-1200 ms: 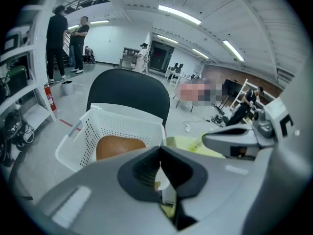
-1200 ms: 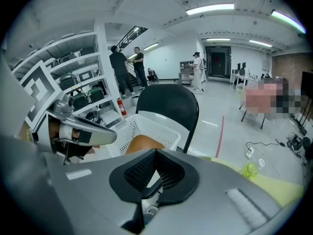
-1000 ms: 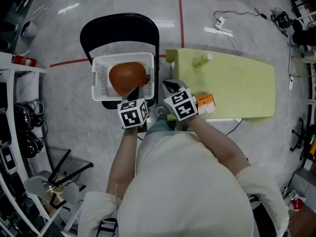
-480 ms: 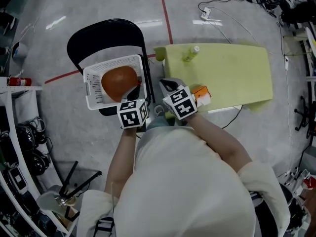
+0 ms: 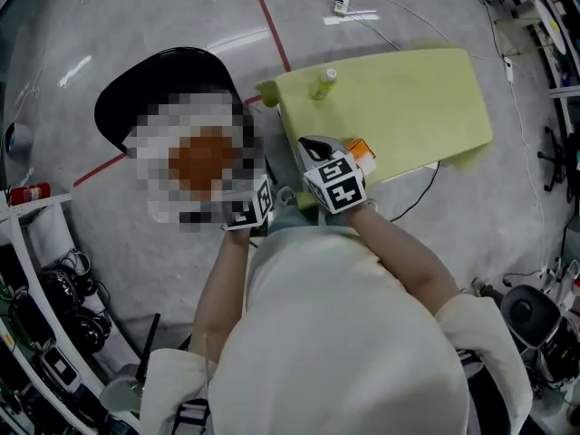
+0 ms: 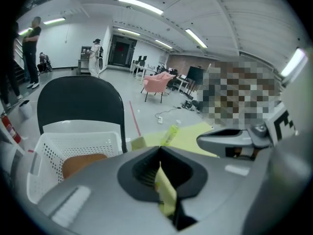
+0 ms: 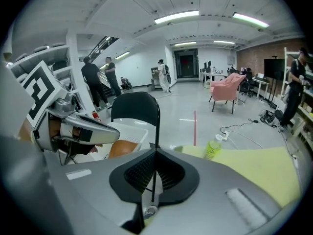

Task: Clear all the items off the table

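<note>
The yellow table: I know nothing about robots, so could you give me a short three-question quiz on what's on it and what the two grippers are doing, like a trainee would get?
1. True or false: the left gripper and the right gripper are both shut and hold nothing.
2. What stands upright near a far corner of the table?
A. a yellow-green bottle
B. a mug
C. a stack of plates
3. Fill in: the thing on the table nearest the right gripper is the ____.

Key: 1 true. 2 A. 3 orange box.
</note>
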